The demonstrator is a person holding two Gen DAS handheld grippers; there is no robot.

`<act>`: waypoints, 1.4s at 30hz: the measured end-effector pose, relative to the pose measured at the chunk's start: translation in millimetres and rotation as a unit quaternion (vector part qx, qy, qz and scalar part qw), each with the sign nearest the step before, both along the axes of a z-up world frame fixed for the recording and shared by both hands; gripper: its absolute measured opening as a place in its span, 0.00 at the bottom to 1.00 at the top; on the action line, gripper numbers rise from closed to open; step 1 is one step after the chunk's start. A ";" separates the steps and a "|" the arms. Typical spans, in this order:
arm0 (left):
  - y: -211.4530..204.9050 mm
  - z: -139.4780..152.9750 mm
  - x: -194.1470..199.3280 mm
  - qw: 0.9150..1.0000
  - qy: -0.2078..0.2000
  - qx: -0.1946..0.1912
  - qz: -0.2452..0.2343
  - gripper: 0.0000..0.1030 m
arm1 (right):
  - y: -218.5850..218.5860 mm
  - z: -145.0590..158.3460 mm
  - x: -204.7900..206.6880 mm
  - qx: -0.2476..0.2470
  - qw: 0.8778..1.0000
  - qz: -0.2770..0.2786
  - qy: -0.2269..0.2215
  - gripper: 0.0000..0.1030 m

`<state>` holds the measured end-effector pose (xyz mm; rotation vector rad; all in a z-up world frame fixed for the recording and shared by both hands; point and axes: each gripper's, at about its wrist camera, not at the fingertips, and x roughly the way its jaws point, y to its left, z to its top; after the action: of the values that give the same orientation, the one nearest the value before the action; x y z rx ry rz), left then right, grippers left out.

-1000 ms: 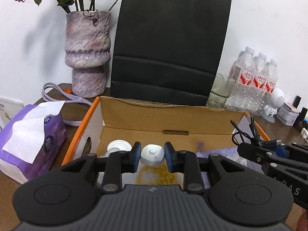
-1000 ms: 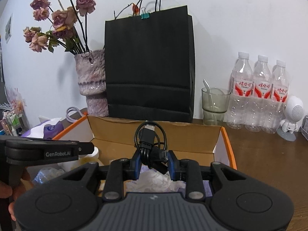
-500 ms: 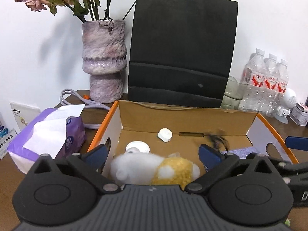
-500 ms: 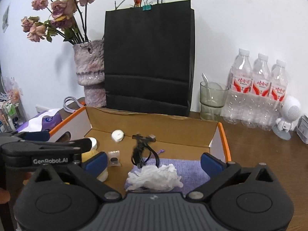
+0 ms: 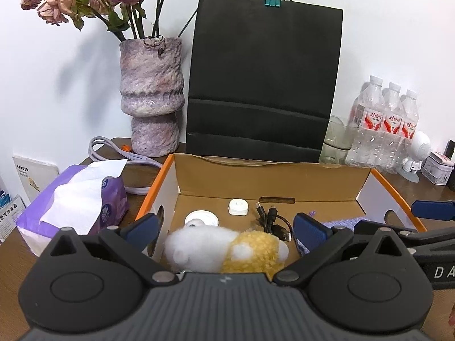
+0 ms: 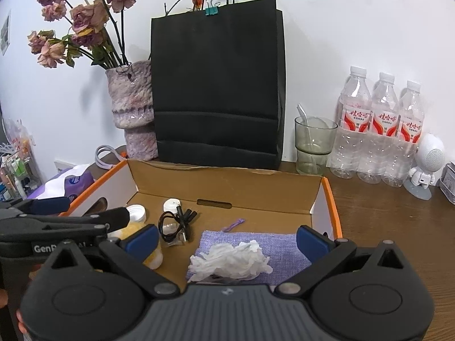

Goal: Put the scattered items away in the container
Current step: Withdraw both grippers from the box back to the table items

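Tabletop cardboard box (image 6: 273, 183) with cable (image 6: 176, 223), plush toy (image 5: 227, 248), tissue (image 6: 230, 261).

The box (image 6: 331, 199) was brown cardboard with orange edges. The plush toy (image 5: 227, 248) was white and yellow. The cloth (image 6: 281, 244) was lilac, the cable (image 6: 173, 223) black, the bag (image 6: 217, 85) black.

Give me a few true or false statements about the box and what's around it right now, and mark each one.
1. The black cable lies inside the box. True.
2. The left gripper is shut on the white cap. False: it is open and holds nothing; the cap lies in the box.
3. The crumpled tissue rests on the purple cloth. True.
4. The black bag lies flat in the box. False: it stands behind it.
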<state>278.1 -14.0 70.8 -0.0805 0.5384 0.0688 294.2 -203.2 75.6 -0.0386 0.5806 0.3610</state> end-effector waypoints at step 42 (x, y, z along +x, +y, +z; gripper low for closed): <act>13.5 -7.1 -162.9 0.999 -0.001 -0.025 -0.043 1.00 | -17.6 -19.3 -160.4 -0.008 1.000 -0.027 0.012 1.00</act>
<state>115.2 -0.5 63.6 -0.1051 0.5405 -0.0285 133.8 -220.8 56.3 -0.0342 0.6064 0.3036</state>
